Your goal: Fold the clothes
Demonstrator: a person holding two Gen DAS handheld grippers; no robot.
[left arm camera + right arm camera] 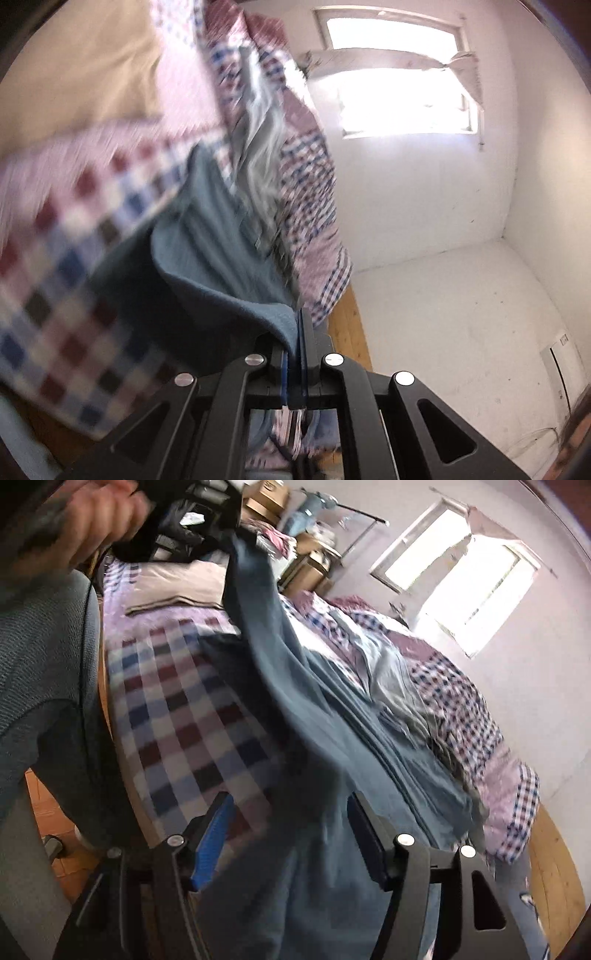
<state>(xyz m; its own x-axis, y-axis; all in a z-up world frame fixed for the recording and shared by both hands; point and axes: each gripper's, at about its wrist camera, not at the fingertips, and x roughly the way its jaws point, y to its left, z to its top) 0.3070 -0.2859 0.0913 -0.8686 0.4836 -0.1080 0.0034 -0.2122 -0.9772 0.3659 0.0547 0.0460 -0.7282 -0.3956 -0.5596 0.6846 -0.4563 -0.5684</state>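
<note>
my left claw (295,325) is pinched fully together on an edge of the blue garment (207,236); the cloth is trapped between its blue pads and rises from there toward eleven o'clock in the left wrist view, blurred. behind it lies the checked bedspread (74,236), with a pale grey cloth (264,147) crumpled on it at twelve o'clock. a bright window (399,81) sits at one o'clock in a white wall.

my right claw (291,830) stands wide apart, its blue pad (214,845) at seven o'clock and the dark finger at five o'clock. the blue garment (295,686) passes between them, but i see neither finger pressing on it. from there it stretches up to eleven o'clock, where the left gripper, held by a hand (99,520), has its top edge. the garment hangs above the bed (177,709), lifted off the checked cover. a folded beige cloth (177,587) lies on the bed at eleven o'clock. cardboard boxes (269,498) are stacked at twelve o'clock beyond it. wooden floor (554,864) shows at four o'clock.
</note>
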